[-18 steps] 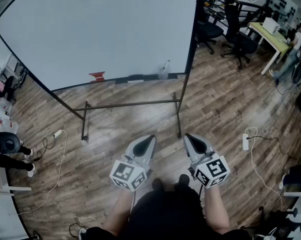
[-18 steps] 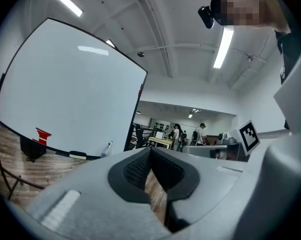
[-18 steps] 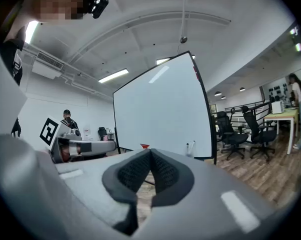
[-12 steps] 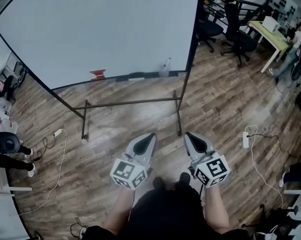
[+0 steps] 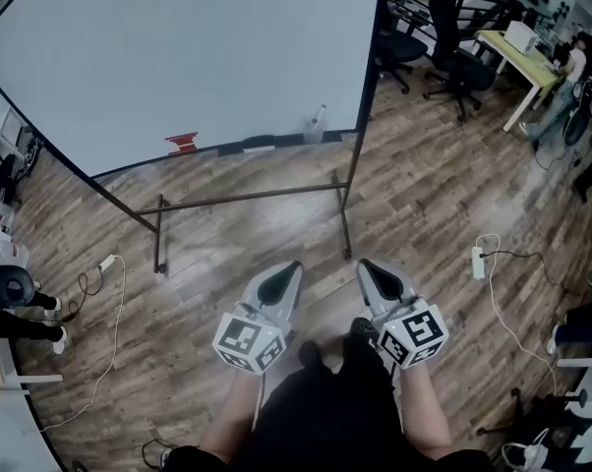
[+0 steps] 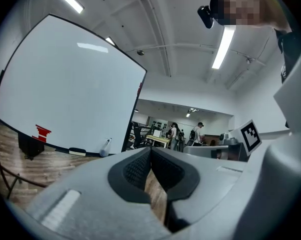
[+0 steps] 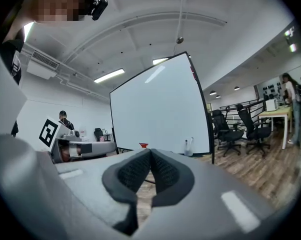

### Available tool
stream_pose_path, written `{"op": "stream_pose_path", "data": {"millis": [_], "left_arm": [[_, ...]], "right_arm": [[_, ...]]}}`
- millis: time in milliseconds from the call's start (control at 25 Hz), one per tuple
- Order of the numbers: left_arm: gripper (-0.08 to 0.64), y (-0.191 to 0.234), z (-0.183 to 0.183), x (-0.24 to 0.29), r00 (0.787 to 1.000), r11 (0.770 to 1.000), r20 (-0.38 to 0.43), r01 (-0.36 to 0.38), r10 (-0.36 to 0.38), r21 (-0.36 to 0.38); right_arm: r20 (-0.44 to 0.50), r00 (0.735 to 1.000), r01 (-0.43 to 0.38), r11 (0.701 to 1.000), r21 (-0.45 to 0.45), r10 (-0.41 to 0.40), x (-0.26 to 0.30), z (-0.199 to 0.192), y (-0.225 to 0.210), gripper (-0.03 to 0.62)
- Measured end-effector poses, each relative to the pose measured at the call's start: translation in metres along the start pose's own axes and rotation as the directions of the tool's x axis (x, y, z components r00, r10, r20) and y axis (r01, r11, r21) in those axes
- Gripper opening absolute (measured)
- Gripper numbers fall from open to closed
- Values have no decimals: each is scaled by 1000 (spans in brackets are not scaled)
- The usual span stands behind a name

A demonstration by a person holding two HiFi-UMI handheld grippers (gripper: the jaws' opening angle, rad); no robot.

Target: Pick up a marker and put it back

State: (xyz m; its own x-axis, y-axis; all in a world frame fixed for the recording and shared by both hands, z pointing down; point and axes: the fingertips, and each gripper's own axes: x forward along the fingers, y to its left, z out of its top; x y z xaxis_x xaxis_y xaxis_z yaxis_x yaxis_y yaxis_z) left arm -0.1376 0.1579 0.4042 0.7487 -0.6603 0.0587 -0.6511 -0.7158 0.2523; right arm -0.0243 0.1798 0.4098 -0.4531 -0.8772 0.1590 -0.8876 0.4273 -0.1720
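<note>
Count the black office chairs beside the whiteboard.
2: one black office chair next to the white whiteboard's right edge, another nearer the yellow-green desk. Others may be hidden.

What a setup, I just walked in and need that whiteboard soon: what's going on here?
A person stands back from the whiteboard, facing it, with the left gripper and the right gripper held out low in front. Both are shut and empty. Nothing has been picked up: a red item, an eraser and a spray bottle sit along the board's lower edge, away from both grippers.
</note>
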Motion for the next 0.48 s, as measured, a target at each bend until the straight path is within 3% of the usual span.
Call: {"op": "stream_pose_path", "data": {"millis": [480], "left_arm": [[11,8,-6,29,999,999,-17,-43,43,2]], "right_arm": [[-1,999,-40,998,46,40,21,-3,-32,3]]}}
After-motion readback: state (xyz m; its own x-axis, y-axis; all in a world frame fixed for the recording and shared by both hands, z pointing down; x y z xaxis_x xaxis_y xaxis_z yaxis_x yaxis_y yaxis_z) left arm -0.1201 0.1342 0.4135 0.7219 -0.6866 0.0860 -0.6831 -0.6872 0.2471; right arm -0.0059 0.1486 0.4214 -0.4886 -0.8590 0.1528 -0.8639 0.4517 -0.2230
